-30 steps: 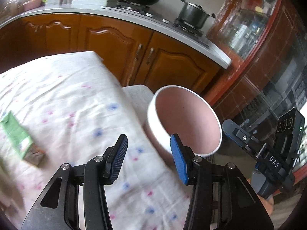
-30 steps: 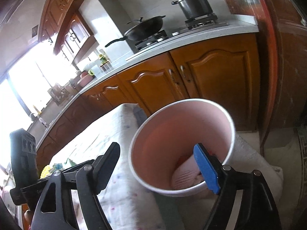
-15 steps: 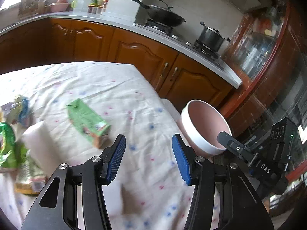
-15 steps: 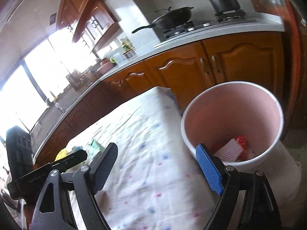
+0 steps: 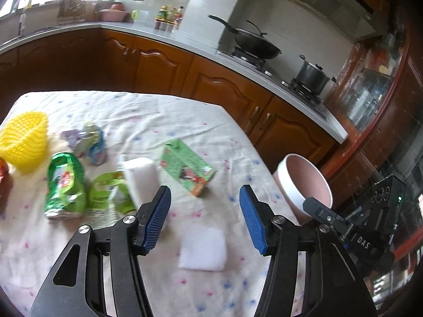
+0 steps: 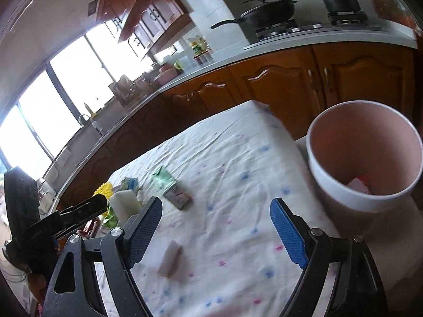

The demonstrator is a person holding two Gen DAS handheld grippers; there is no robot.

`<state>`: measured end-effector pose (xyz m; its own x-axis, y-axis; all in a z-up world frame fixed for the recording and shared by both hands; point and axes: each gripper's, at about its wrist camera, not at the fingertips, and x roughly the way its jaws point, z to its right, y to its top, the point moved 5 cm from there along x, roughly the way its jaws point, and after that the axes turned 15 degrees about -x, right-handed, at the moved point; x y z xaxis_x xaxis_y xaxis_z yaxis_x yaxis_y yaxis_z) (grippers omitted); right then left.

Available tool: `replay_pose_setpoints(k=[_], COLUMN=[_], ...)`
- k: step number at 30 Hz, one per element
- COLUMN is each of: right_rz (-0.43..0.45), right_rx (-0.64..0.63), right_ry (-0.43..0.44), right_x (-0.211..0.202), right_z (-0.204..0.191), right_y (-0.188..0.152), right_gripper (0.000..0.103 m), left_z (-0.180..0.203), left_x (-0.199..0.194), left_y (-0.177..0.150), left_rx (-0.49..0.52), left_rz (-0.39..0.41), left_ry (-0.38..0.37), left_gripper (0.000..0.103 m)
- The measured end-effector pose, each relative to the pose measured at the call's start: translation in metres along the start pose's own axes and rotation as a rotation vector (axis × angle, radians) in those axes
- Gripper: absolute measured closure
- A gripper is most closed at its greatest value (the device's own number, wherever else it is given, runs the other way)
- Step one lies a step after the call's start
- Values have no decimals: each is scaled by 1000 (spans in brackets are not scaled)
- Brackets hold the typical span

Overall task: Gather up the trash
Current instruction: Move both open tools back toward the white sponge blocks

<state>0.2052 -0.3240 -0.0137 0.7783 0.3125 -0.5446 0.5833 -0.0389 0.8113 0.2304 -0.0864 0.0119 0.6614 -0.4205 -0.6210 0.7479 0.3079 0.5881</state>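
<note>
Kitchen table edge [image 6: 264, 111]: bin [image 6: 333, 185] holding wrappers [image 6: 361, 183]

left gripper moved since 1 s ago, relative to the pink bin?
Yes. The left gripper, jaws just opening and empty, has swung away from the pink bin, which now sits off to its right; the green carton lies ahead.

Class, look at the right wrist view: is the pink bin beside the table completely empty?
No. The pink bin already holds a piece of trash, white and red, lying at its bottom near the front wall.
</note>
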Motion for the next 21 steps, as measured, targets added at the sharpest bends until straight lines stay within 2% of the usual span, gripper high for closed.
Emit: replay_pose_setpoints(k=[7,9,13,16,21], right_rz=[-29,-47,-90,-118,-174], right_rx=[-86,-122,-216,-300,-457], right_ry=[81,113,164,191,190], right_x=[9,14,23,30,45], right_z=[-34,-44,-65,-82,-105], right_y=[-6,-10,-15,-21,-30], right_gripper=[18,18,18,18,18], left_z=[-30,-35,-41,-42,-43], left_x=[-8,-6,2,10,25], left_y=[8,10,11,12,16], left_rx=[-48,-57,-54,-48,-29], left_rz=[23,15,-16,-34,-59], left_ry=[48,59,81,95,121], left_gripper=[47,44,37,37,35])
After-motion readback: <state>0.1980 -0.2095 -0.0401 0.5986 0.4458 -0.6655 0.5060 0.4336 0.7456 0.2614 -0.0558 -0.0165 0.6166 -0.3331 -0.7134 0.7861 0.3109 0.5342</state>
